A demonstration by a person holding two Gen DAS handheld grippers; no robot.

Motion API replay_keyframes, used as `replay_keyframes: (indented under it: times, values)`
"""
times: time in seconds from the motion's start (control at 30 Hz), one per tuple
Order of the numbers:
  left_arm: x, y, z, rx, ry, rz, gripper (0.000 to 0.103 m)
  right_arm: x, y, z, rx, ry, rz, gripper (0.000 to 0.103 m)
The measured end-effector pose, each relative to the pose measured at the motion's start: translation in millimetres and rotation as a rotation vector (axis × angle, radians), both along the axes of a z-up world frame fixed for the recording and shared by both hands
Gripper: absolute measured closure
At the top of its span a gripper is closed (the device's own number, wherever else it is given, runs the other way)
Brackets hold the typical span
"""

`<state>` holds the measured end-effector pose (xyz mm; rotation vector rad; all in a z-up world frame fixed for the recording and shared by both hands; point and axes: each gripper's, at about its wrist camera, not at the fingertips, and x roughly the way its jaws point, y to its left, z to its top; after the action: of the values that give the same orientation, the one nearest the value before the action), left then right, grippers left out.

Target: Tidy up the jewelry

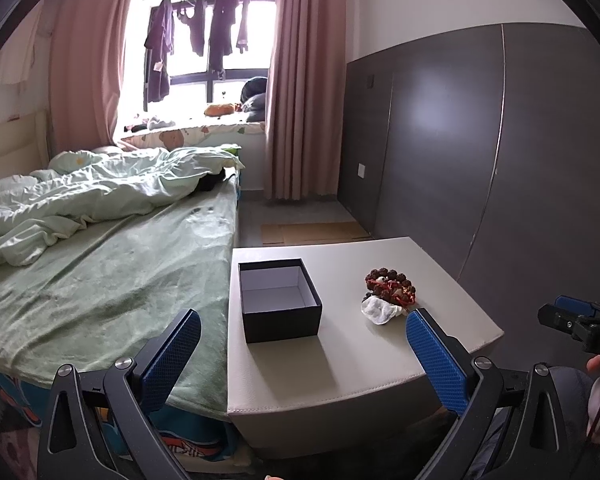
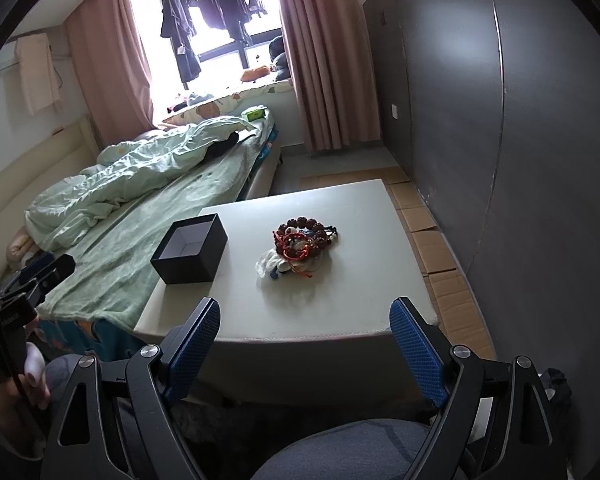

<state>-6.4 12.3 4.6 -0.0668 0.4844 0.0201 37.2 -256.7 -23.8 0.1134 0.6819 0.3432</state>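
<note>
The jewelry (image 2: 302,242), a tangled heap of brown bead bracelets, red cord and a pale pouch, lies near the middle of the worktop (image 2: 356,300), touching nothing but the surface. The box (image 2: 189,250), black outside and pale inside, stands upright, lidless and seemingly empty, near the worktop's corner by the bed (image 2: 148,216). Heap and box are apart, with bare surface between them; this reads as a start layout, with the container set open so pieces can be dropped straight in and nothing sorted yet. The left tool (image 1: 304,348) is released, its blue pads spread wide with nothing between them, and in its own view it hangs over the near edge, roughly facing the box. The right tool (image 2: 306,344) is likewise spread wide and holds nothing, hanging short of the near edge and roughly in line with the heap. That split probably suits one tool steadying the box while the other lifts pieces. Room for moving is good: the surface in front of the heap is bare, so a straight reach from the near edge meets no obstacle. The box sits close to the bed-side edge, so a push from the right could slide it off onto the bedding. On the opposite side the worktop drops to cardboard (image 2: 432,236) on the floor beside a dark wall (image 2: 540,160).
</note>
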Motion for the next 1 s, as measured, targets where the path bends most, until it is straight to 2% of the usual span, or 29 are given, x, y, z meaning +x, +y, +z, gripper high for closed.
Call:
replay_keyframes:
  times: [0.33, 0.67, 0.83, 1.0]
  values:
    - [-5.7, 6.3, 5.3, -0.002, -0.023, -0.006, 0.000, -1.4, -6.8, 0.0, -0.003, -0.004, -0.026, 0.016]
    - [1.2, 23.6, 7.9, -0.033, 0.012, 0.005, 0.000, -0.4, -7.4, -1.7, -0.001, 0.002, -0.028, 0.016]
    - [-2.0, 26.4, 13.0, -0.011, 0.012, 0.014, 0.000, -1.1, 1.9, 1.3, -0.083, 0.016, -0.038, 0.016]
    - [-5.7, 26.2, 18.8, -0.011, 0.005, 0.014, 0.000, -1.1, -1.7, 6.3, -0.089, 0.023, -0.035, 0.016]
